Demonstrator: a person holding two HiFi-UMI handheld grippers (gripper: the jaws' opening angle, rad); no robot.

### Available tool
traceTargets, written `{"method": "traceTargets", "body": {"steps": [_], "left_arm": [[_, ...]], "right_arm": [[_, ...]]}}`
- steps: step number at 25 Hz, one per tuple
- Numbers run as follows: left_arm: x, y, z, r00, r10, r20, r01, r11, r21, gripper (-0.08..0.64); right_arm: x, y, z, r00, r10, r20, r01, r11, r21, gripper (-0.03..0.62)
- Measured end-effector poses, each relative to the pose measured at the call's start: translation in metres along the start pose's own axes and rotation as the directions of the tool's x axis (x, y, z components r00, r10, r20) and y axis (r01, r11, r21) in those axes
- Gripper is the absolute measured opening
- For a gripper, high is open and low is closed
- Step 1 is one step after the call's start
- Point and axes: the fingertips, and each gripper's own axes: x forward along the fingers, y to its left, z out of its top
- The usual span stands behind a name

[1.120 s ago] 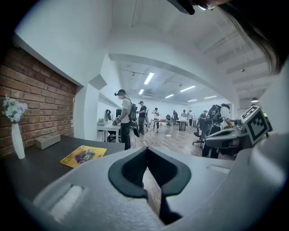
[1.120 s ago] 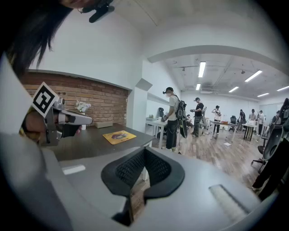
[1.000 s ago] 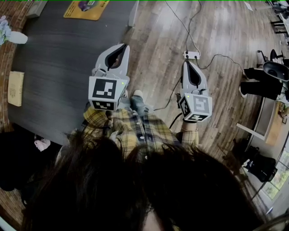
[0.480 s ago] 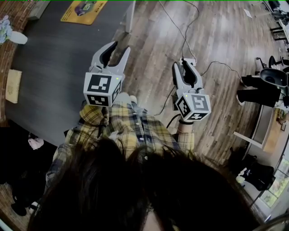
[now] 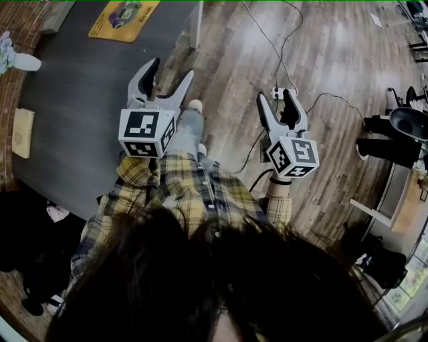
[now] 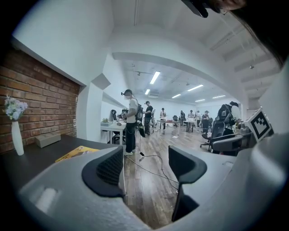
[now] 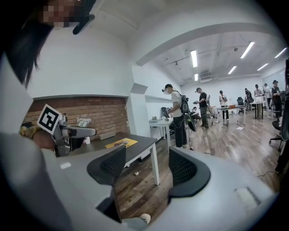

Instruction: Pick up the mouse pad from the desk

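Observation:
The yellow mouse pad (image 5: 124, 17) lies at the far end of the dark desk (image 5: 80, 107); it also shows as a yellow slab in the left gripper view (image 6: 74, 153) and the right gripper view (image 7: 121, 143). My left gripper (image 5: 164, 75) hangs over the desk's right edge, well short of the pad. Its jaws have just been opening and stand open with nothing between them. My right gripper (image 5: 282, 103) is over the wooden floor to the right of the desk. Its jaws have likewise just been opening and hold nothing.
A white vase of flowers (image 5: 17, 59), a grey box (image 5: 57, 12) and a tan block (image 5: 22, 130) sit along the desk's left side by the brick wall. A power strip with cables (image 5: 279, 92) lies on the floor. An office chair (image 5: 401, 117) stands right. People stand far off (image 6: 131, 119).
Both grippers' jaws went from shut to wide open. Both hands moved a little forward toward the far end of the desk.

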Motion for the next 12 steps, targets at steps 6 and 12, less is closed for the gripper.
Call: {"method": "traceTargets", "body": {"steps": [6, 12], "left_arm": [[0.061, 0.027, 0.014, 1.0, 0.007, 0.005, -0.006, 1.0, -0.022, 0.331], [0.124, 0.079, 0.033, 1.0, 0.025, 0.009, -0.025, 0.999, -0.034, 0.356]], "right_arm": [[0.056, -0.024, 0.018, 1.0, 0.009, -0.018, -0.009, 1.0, -0.015, 0.284], [0.135, -0.036, 0.046, 0.999, 0.029, -0.017, -0.029, 0.999, -0.019, 0.304]]}}
